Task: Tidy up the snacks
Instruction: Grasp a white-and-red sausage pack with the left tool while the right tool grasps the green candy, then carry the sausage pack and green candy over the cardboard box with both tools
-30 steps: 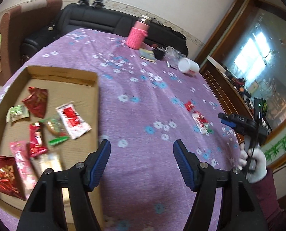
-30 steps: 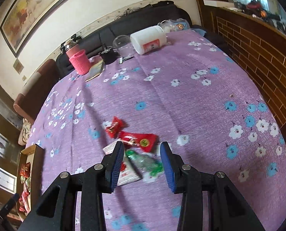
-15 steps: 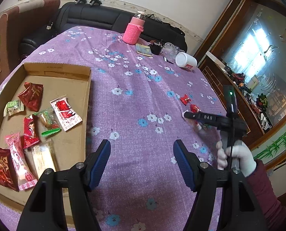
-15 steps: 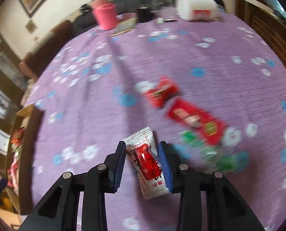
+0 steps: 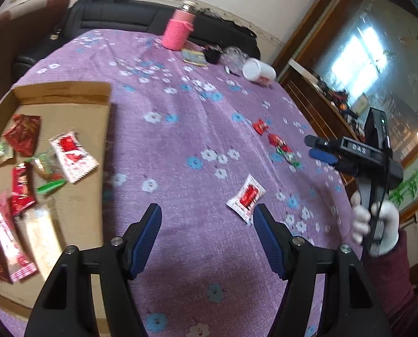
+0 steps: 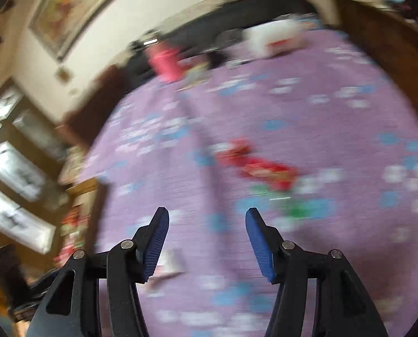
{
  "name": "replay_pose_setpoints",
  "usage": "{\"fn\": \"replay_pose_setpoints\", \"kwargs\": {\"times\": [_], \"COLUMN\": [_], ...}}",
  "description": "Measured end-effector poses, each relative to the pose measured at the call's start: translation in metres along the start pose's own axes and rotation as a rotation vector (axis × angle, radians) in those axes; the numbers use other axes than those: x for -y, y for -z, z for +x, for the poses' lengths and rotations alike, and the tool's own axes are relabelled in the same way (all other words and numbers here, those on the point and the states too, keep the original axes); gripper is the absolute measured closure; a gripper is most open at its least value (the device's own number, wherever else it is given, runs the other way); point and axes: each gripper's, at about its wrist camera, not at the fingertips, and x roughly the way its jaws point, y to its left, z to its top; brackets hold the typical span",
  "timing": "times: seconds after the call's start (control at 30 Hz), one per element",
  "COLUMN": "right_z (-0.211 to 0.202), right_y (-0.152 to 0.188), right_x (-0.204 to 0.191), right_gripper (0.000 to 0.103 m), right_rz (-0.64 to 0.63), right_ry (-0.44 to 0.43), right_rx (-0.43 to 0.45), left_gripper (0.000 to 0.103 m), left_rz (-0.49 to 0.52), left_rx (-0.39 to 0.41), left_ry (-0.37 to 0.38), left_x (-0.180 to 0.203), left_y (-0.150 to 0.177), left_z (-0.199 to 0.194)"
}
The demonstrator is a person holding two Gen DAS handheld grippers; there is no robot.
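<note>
Left claw [image 5: 207, 217] hung low over the counter w/ purple flowered cloth [image 5: 181, 129], blue ribbed pads spread wide, nothing between them. Right claw [image 6: 207, 220] was also spread & empty — its view badly motion-blurred; from the left cam it was held above the counter's right edge by a white-gloved hand [image 5: 376, 229]. A white crinkle-edged snack packet w/ red print [image 5: 246, 198] lay flat on the cloth just beside the left claw's right pad. Shallow brown cardboard tray [image 5: 63, 92] at left held several foil & plastic wrappers; small red & green sweets [image 5: 282, 148] lay further right.
</note>
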Motion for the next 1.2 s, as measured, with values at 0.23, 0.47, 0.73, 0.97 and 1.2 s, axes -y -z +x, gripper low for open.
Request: {"fn": "replay_pose_setpoints", "kwargs": {"times": [0.23,0.47,0.73,0.97,1.2], "right_z": [0.013,0.054,0.071,0.063,0.045], "right_y": [0.003,-0.01,-0.006,0.0,0.012], "right_x": [0.034,0.018,0.011,0.015,0.022], "right_gripper": [0.043,0.043,0.058,0.08,0.08], "right_rz": [-0.024,-0.219,-0.294,-0.286,-0.21], "right_ry": [0.109,0.171,0.236,0.258,0.203], "right_rx": [0.01,-0.042,-0.055,-0.034,-0.022], "left_gripper": [0.036,0.036,0.037,0.08,0.08], "left_rz": [0.156,0.328,0.403,0.444,0.38], "left_rx": [-0.059,-0.086,-0.134,-0.12,-0.081], "left_ry": [-0.015,-0.018,-0.084,-0.131,-0.095], "left_x": [0.039,0.077,0.091,0.092,0.084], "left_y": [0.004,0.0,-0.004,0.001,0.002], "left_z": [0.039,0.078,0.124,0.126,0.104]}}
